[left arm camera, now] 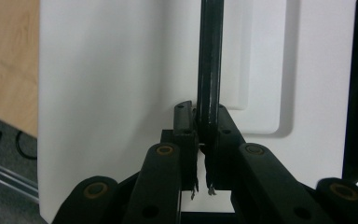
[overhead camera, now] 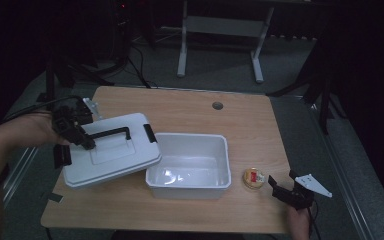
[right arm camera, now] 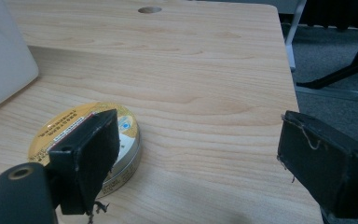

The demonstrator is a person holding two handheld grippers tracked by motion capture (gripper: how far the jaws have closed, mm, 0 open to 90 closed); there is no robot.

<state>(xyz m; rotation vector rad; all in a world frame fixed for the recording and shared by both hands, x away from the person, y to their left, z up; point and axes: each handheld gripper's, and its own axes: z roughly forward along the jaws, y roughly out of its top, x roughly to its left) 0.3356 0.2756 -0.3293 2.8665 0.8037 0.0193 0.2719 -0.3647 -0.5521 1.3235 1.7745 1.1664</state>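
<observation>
A white lid (overhead camera: 111,150) with a black handle (overhead camera: 111,133) is held tilted above the table's left side, its right edge close to the white bin (overhead camera: 190,165). My left gripper (overhead camera: 82,140) is shut on the black handle (left arm camera: 209,70), with the white lid (left arm camera: 121,84) behind it. The open white bin sits at the table's middle and looks bare inside. A small round gold tin (overhead camera: 255,178) lies to the right of the bin. My right gripper (overhead camera: 282,189) stands open just right of the tin (right arm camera: 86,135), whose edge lies behind one pad (right arm camera: 93,158).
The wooden table (overhead camera: 190,110) has a round cable hole (overhead camera: 217,105) near its far edge. A metal frame (overhead camera: 220,40) stands on the floor beyond the table. A tripod leg (overhead camera: 325,100) stands off the right edge.
</observation>
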